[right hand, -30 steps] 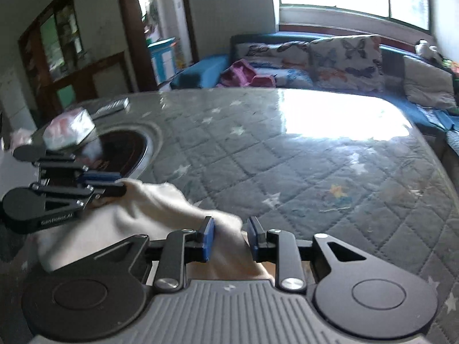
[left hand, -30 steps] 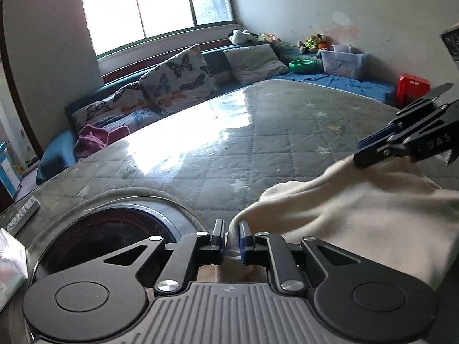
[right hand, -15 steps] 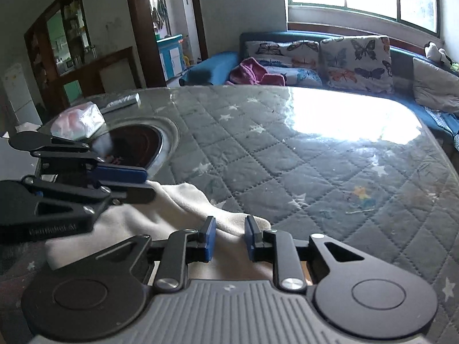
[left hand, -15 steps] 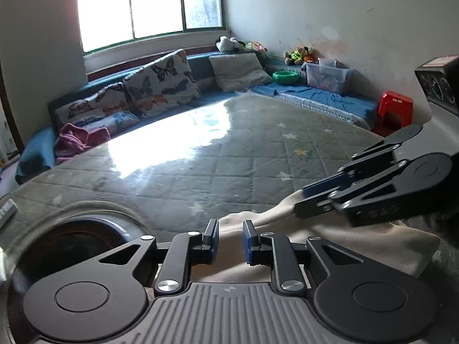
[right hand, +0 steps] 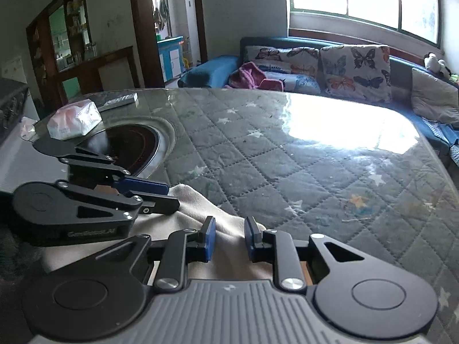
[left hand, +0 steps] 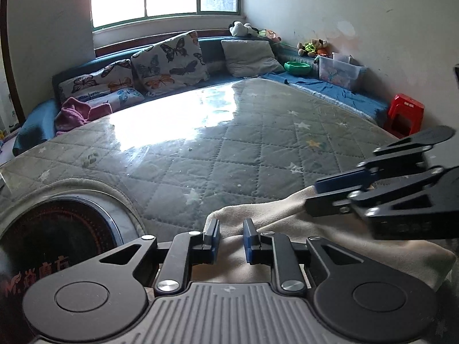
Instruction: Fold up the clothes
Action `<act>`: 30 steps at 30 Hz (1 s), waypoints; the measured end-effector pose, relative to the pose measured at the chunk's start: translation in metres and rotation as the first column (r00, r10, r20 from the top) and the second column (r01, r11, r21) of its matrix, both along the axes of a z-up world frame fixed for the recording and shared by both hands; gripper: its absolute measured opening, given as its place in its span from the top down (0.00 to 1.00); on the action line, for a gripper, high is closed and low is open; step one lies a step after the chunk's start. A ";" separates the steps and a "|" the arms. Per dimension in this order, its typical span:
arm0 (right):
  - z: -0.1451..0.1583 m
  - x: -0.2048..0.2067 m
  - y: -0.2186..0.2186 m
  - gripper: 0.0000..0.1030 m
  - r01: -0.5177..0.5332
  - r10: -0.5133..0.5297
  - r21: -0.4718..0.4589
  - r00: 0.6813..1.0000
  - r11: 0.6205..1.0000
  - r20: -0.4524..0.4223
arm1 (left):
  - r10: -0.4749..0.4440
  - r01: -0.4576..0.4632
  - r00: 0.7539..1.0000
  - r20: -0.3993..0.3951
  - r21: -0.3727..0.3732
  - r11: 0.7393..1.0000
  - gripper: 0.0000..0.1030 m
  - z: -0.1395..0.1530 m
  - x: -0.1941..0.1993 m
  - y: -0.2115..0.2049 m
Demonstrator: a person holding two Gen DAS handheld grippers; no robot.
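Quilted grey counter (left hand: 258,149) under a glossy cover, star-patterned, lit by a window.

Near edge: cream cloth (left hand: 287,218), bunched along the counter's front. Left claw (left hand: 231,236) sits over the cloth's left end, blue pads narrowly apart with a fold of cloth between them; the grip reads as closed on cloth. Right claw (right hand: 228,236) likewise pinches the cloth (right hand: 200,200) at its right end. Each claw appears side-on in the other's view, tip at the cloth edge.

Left of the cloth: round dark burner (right hand: 132,146) set into the counter; beyond it a white packet (right hand: 74,120) and a flat remote (right hand: 117,100).

Far: blue sofa with butterfly cushions (left hand: 169,60), a pink garment (left hand: 80,111), red stool (left hand: 406,113).
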State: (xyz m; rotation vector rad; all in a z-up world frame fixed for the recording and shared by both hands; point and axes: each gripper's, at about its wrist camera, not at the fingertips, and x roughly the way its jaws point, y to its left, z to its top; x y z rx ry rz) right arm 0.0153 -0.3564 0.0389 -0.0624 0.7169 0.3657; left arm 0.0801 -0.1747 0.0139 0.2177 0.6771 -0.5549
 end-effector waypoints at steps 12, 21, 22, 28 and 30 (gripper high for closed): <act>-0.008 -0.044 -0.025 0.82 0.064 -0.064 0.007 0.998 0.998 -0.022 | 0.019 -0.020 0.999 0.025 0.014 1.000 0.80 -0.002 -0.006 -0.003; -0.010 -0.032 -0.028 0.84 0.048 -0.048 -0.074 0.999 0.996 -0.005 | 0.059 -0.059 0.998 0.028 0.004 0.998 0.80 -0.001 -0.011 -0.001; -0.008 -0.032 -0.028 0.84 0.048 -0.048 -0.066 0.999 0.997 0.003 | 0.059 -0.059 0.998 0.025 -0.003 0.998 0.80 0.000 -0.011 0.000; 0.001 -0.027 -0.025 0.83 0.040 -0.040 -0.012 0.999 0.999 0.028 | 0.061 -0.061 0.998 0.024 -0.025 0.998 0.80 0.008 -0.018 0.008; -0.002 -0.020 -0.021 0.83 0.038 -0.037 -0.029 0.999 0.999 0.022 | 0.074 -0.074 0.997 0.014 -0.029 0.997 0.80 0.009 -0.022 0.014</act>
